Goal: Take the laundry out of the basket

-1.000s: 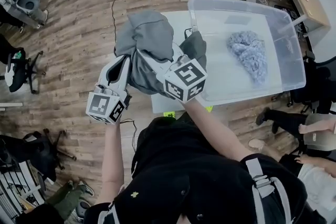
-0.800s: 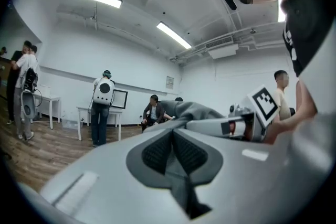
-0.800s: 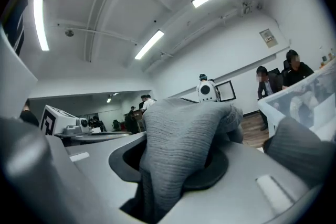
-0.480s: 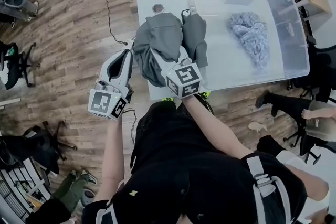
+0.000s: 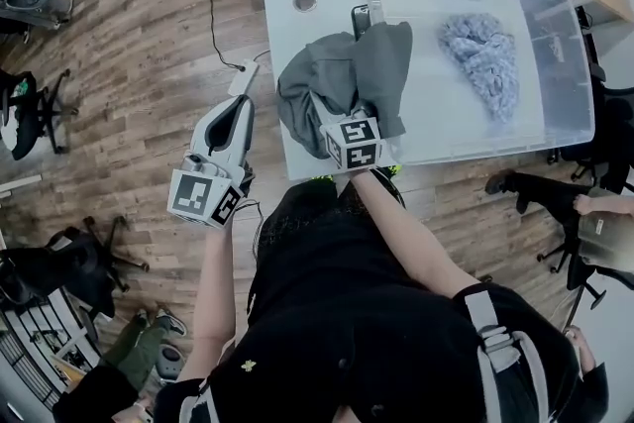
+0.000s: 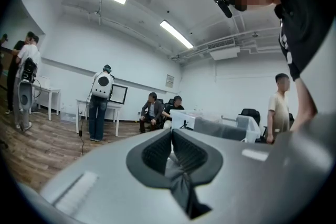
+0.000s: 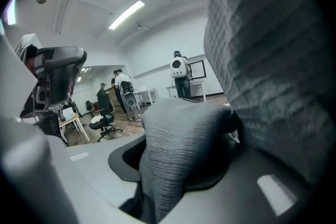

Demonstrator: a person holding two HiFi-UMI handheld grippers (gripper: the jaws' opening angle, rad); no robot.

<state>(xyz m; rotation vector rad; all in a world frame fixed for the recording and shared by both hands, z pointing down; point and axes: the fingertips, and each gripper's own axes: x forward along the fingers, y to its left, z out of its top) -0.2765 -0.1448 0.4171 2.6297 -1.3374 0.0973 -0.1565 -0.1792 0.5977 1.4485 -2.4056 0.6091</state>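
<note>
— Jaws first, please: what did each pair have?

— On my right gripper (image 5: 347, 129) they were clamped on the grey garment (image 5: 342, 74). A thick fold was bunched between them and more cloth was draped over the top. On my left gripper (image 6: 171, 139) they were closed together with nothing in them that I could make out. That gripper hung off to the side above the wooden floor (image 5: 149, 64), apart from the cloth.

— Where was the garment, then?

— Outside the basket. It hung from my right gripper over the white tabletop (image 5: 297, 35), just beside the basket's near wall. In the head view one flap overlapped that wall. I couldn't tell whether its lower folds were touching the tabletop.

— And farther out?

— On the tabletop stood the clear plastic basket (image 5: 575, 54). One bluish knitted piece (image 5: 482, 64) lay on its bottom, well apart from both grippers. I saw nothing else inside.

— So how far along were you?

— About halfway, by my judgement. One item was out but not yet let go, and one was left in the basket. I reckoned the grey garment needed laying down on the tabletop and releasing. After that, one gripper would have to reach over the wall for the knitted piece. The wall looked high enough that a low approach might catch it.
</note>
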